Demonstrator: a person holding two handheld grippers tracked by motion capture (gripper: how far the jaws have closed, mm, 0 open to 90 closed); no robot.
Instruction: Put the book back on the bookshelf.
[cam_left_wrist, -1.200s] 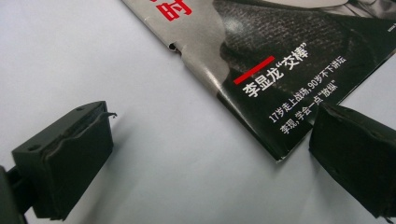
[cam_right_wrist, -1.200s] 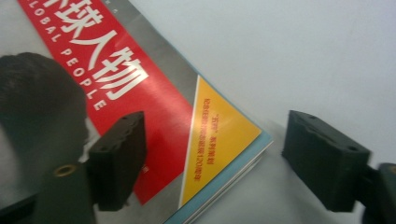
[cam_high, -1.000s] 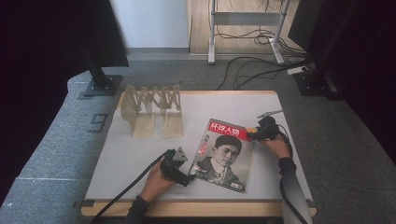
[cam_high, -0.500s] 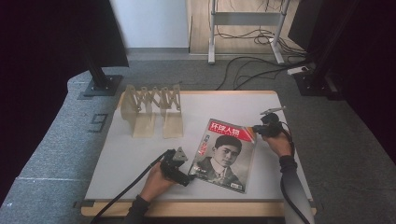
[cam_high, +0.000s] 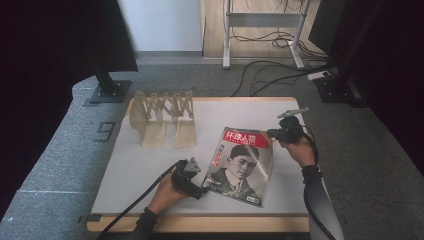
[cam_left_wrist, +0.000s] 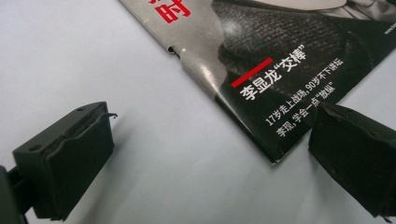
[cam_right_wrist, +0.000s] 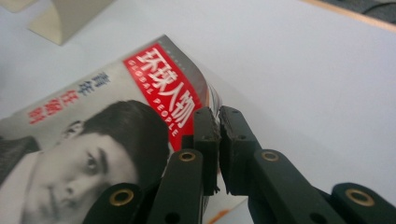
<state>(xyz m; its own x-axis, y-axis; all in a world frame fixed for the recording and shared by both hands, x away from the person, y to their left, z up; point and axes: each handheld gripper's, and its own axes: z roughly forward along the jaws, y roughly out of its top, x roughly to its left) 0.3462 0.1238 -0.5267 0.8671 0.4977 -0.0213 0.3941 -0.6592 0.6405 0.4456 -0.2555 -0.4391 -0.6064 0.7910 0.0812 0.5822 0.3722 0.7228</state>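
A magazine with a portrait and a red title block lies on the white table top. My right gripper is at its far right corner. In the right gripper view the right gripper has just been closing and is now shut on that corner of the magazine, which curls up off the table. My left gripper rests at the near left corner. In the left gripper view the left gripper is open, its jaws set wide either side of the corner of the magazine, and it holds nothing.
A pale wooden folding rack stands at the back left of the table. The wooden front edge runs along the near side. Cables and a black stand base lie on the floor beyond the table.
My right gripper has shut on the magazine's far right corner and risen a little, lifting that corner. The left gripper has stayed where it was.
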